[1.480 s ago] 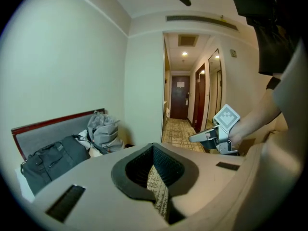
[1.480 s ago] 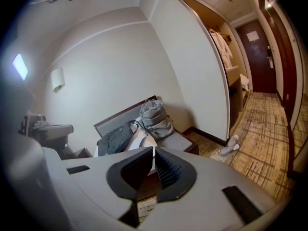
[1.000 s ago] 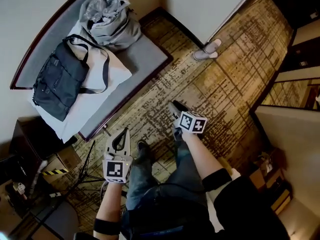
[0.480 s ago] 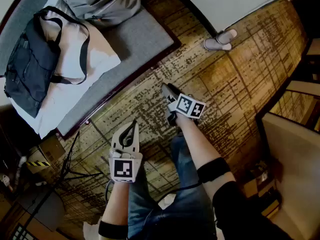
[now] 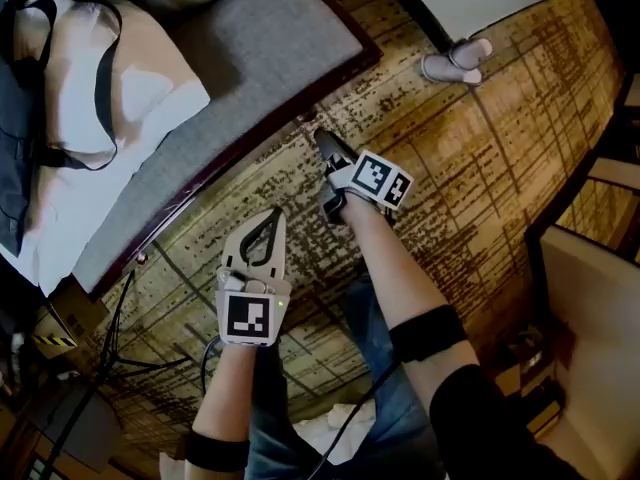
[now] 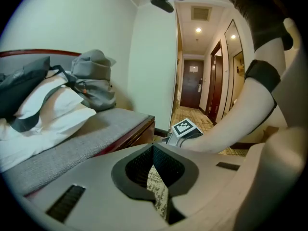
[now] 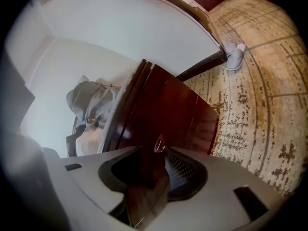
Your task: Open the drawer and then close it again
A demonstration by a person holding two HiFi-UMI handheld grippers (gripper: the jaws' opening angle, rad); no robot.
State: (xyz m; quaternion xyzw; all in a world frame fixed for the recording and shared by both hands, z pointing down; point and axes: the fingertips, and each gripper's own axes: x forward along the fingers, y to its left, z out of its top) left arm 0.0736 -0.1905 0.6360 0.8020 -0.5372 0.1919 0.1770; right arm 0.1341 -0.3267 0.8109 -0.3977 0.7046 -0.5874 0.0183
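The bench (image 5: 230,78) has a plain grey top edged in glossy dark red-brown wood, and on it lie a white pillow (image 5: 140,98) and a blackish-blue bag (image 5: 12,138). Beside the bench the carpet (image 5: 480,168) is tan and gold with a broken grid of dark brown flecks, and past the bench's end lie pale grey slippers (image 5: 455,61). The left gripper (image 5: 270,213) and right gripper (image 5: 325,143) are pale grey, each carrying black-and-white square markers.
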